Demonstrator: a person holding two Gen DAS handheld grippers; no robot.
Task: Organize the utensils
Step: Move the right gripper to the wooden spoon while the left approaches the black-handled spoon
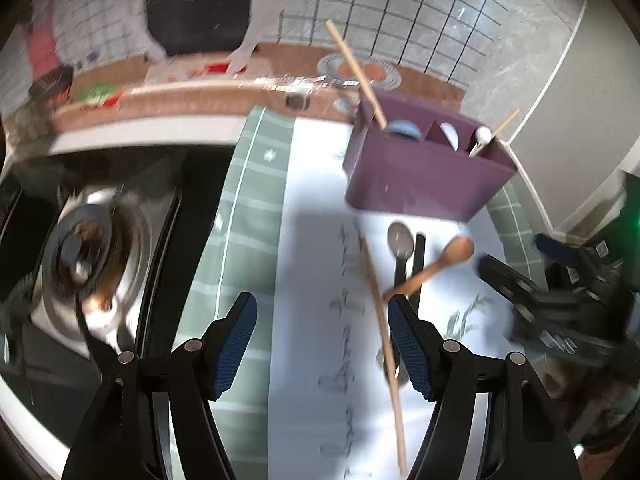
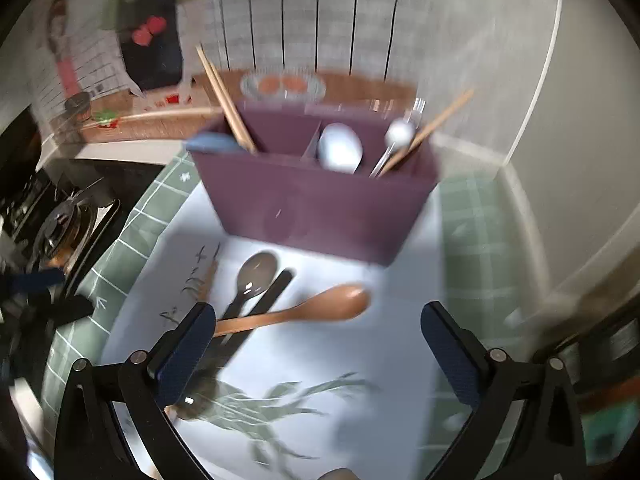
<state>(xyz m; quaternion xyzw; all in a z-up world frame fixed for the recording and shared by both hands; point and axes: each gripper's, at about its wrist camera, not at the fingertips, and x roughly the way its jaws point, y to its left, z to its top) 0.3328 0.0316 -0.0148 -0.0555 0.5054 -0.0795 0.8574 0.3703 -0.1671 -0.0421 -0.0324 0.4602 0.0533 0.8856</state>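
Inside the purple plastic divided caddy (image 2: 320,204), chopsticks and spoons already stand (partly sorted). On the tabletop (image 2: 340,344) before it remain a brown wooden spoon (image 2: 304,312), grey spoon (image 2: 256,270) and loose wooden chopstick (image 1: 384,340). Left gripper (image 1: 322,344) and right gripper (image 2: 316,356) are spread, empty.

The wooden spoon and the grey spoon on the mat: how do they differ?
The wooden spoon is brown all over; the grey spoon has a grey bowl on a dark handle. The wooden spoon lies crosswise, on top, crossing the grey spoon's handle; the grey spoon points its bowl toward the purple holder. Both lie flat on the mat, outside the holder, held by neither gripper.
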